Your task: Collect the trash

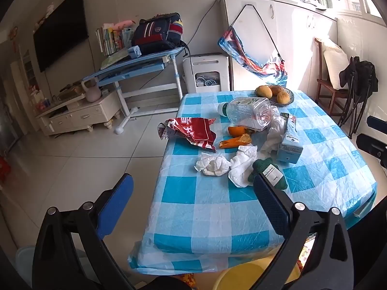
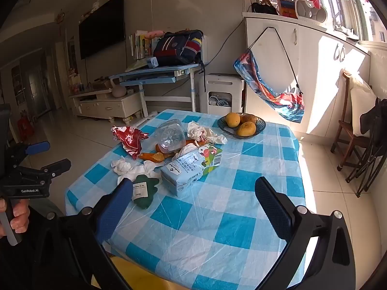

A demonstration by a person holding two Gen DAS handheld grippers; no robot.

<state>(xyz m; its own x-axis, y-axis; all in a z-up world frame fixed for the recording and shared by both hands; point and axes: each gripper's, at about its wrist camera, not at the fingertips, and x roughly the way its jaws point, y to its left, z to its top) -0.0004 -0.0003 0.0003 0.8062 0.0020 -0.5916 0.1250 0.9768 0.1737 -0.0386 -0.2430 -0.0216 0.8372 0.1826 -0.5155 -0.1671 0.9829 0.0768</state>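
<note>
Both grippers (image 1: 193, 205) (image 2: 193, 207) tilt downward, jaws wide.

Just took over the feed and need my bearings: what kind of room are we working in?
Most likely a lived-in home living room. A wall-mounted TV hangs above a low cabinet, a child's study desk holds a schoolbag, and the checked dining table carries a fruit bowl beside the litter.

Glossy plastic tablecloth (image 2: 229, 217), clear crinkled plastic bottle (image 1: 251, 114), crumpled white paper tissues (image 1: 212, 165), shiny foil wrapper (image 1: 193, 133).

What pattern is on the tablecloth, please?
The tablecloth has blue and white checks, clearest in the right wrist view.
</note>
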